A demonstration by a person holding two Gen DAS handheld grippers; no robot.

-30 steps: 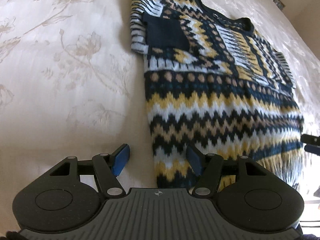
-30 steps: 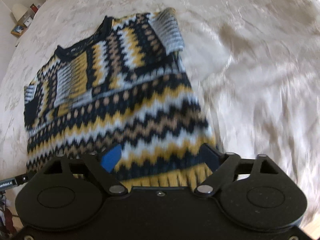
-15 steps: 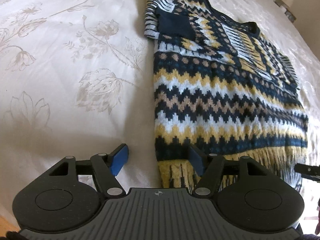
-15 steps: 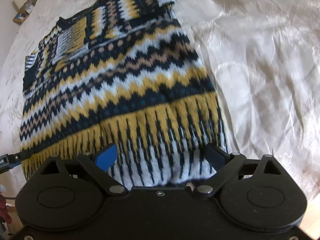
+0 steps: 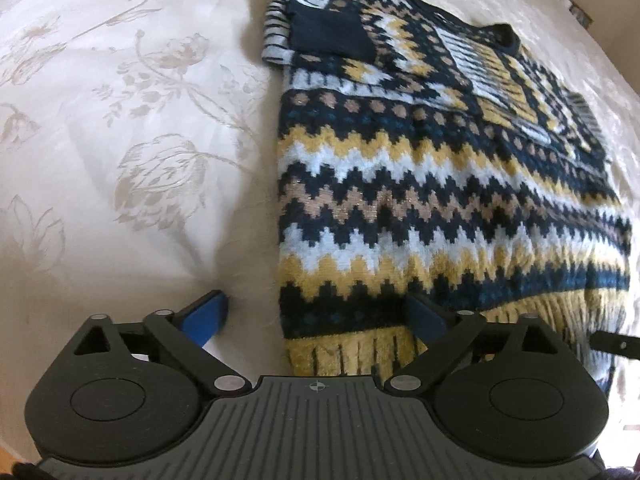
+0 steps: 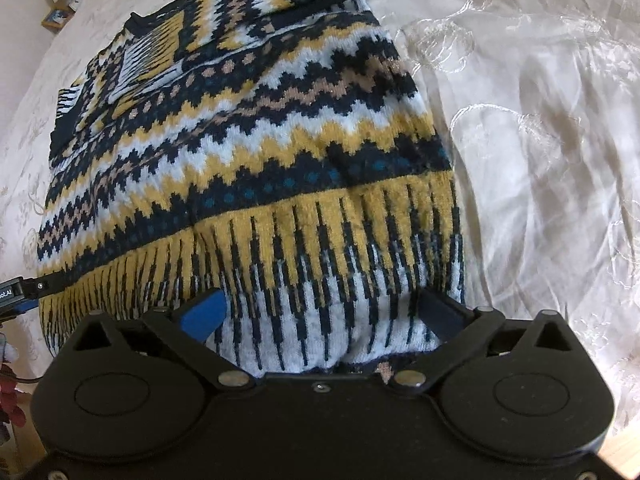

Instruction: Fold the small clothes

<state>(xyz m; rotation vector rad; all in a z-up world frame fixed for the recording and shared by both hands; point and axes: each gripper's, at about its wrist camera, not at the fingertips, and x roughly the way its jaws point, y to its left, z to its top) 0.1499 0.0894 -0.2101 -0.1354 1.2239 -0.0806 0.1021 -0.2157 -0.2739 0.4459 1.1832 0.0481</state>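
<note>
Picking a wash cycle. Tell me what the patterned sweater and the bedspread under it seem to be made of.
Sweater: looks like a thick knit, wool or acrylic yarn, matte and fuzzy; stitch-stepped zigzags and a hairy haze along the hem show it. Fibre type cannot be told.

Bedspread: looks like a woven satin-like jacquard, cream and glossy; floral motifs sit in the weave and creases catch light.

At about nine o'clock in your right wrist view, the other gripper's black arm [image 6: 18, 289] shows white letters cut off by the picture's edge, of which you can read only "ot.AI", and nothing else in either view carries legible text.
</note>
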